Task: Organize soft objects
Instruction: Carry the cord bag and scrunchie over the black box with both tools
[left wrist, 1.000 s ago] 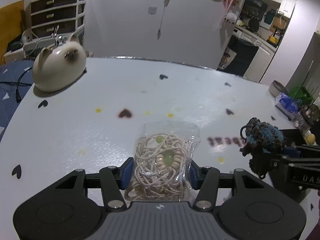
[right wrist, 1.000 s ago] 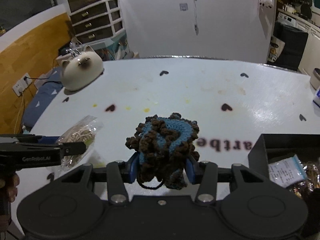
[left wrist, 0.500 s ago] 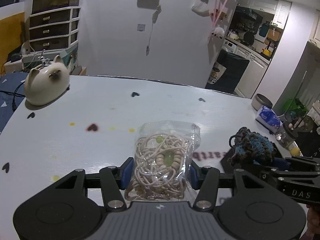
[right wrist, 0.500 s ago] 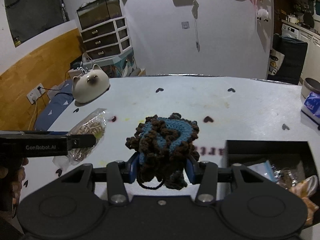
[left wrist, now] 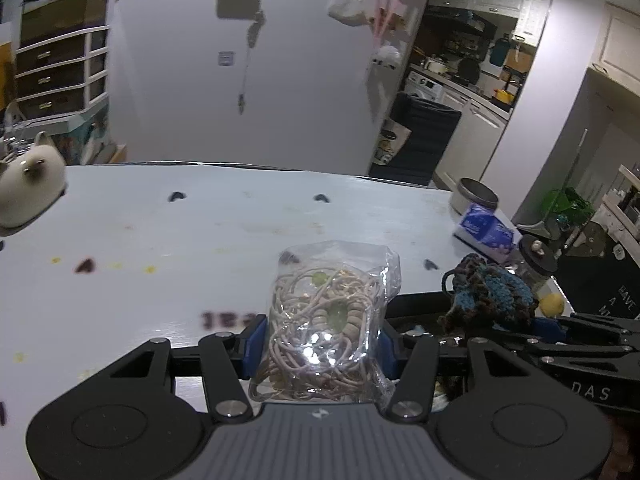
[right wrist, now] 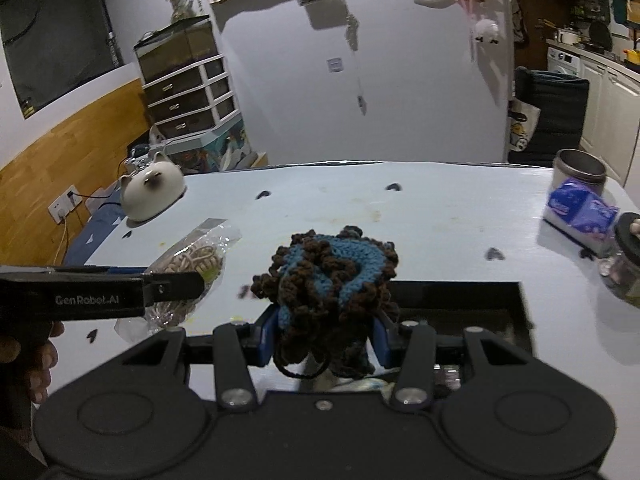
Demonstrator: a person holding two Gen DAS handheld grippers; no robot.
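Observation:
My left gripper (left wrist: 320, 346) is shut on a clear plastic bag of beige cords and beads (left wrist: 326, 320) and holds it above the white table (left wrist: 200, 232). The bag also shows in the right wrist view (right wrist: 192, 264). My right gripper (right wrist: 325, 338) is shut on a blue and brown crocheted piece (right wrist: 332, 276), which also shows in the left wrist view (left wrist: 488, 300). Both grippers hang over the near edge of a black box (right wrist: 456, 292); packets lie inside it.
A cream cat-shaped object (right wrist: 150, 192) stands at the table's far left. A blue tissue pack (right wrist: 580, 212), a grey tin (right wrist: 580, 168) and a black-lidded jar (right wrist: 626, 264) stand at the right. Dark heart marks dot the table.
Both grippers have moved to the right with their loads, from over the bare table to over the black box. The cat object has slid toward the left in both views.

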